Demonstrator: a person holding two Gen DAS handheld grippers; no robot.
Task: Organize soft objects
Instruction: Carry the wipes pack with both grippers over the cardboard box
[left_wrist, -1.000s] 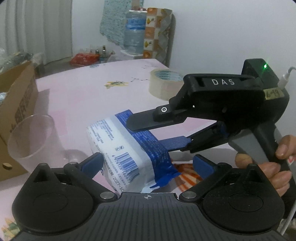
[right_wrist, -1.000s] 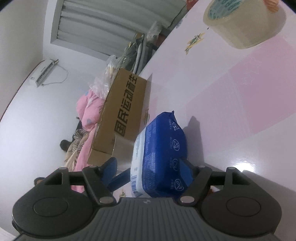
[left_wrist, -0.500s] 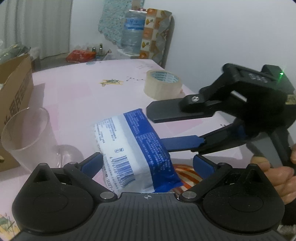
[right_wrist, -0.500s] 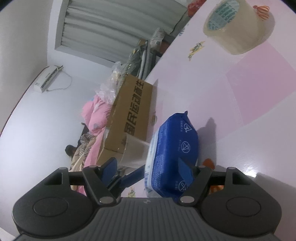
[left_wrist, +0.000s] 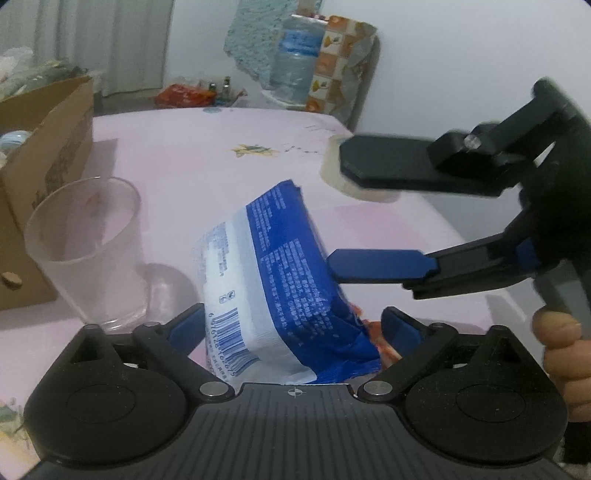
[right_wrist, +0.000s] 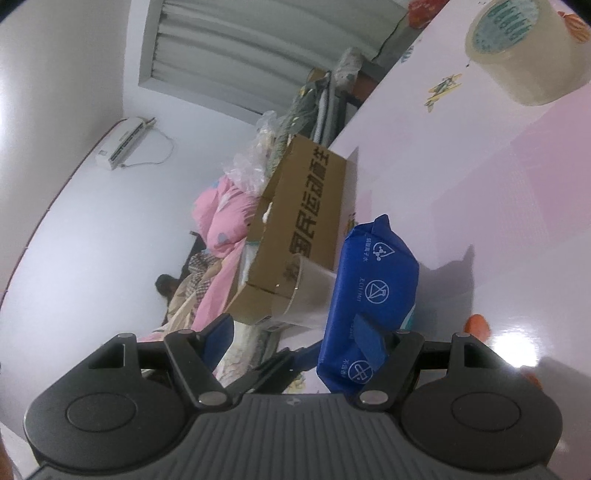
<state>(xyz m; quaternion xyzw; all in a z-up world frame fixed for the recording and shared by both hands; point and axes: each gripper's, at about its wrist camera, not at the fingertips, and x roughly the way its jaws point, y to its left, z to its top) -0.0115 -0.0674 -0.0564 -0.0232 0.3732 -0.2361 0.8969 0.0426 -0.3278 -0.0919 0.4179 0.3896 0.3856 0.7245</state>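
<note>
Pack of soft goods, blue with a white band and a barcode, sits tilted between the fingers of the left gripper, its sealed end rising toward 12 o'clock above the pink bench; the jaws of this gripper are closing, and the blue pads meet the pack's two flanks low in the left wrist view, so it is grasping the pack. At 3 o'clock of the pack the right gripper reaches in from the side, released and wide; its lower blue finger touches the pack's side with its tip, while the upper black finger stands well above and apart. A hand wraps its handle at 4 o'clock. In the right wrist view the pack lies against one finger only, the other finger well clear at 9 o'clock; nothing is clamped there. A clear plastic cup stands upright on the bench at 9 o'clock of the pack, just beside it; behind the cup, at 10 o'clock, is an open cardboard box with printed lettering. A roll of tape rests on the bench at 1 o'clock, well apart, partly hidden in the left wrist view by the black finger. Beyond the bench's far edge, at 12 o'clock, a water bottle stands against the wall.
</note>
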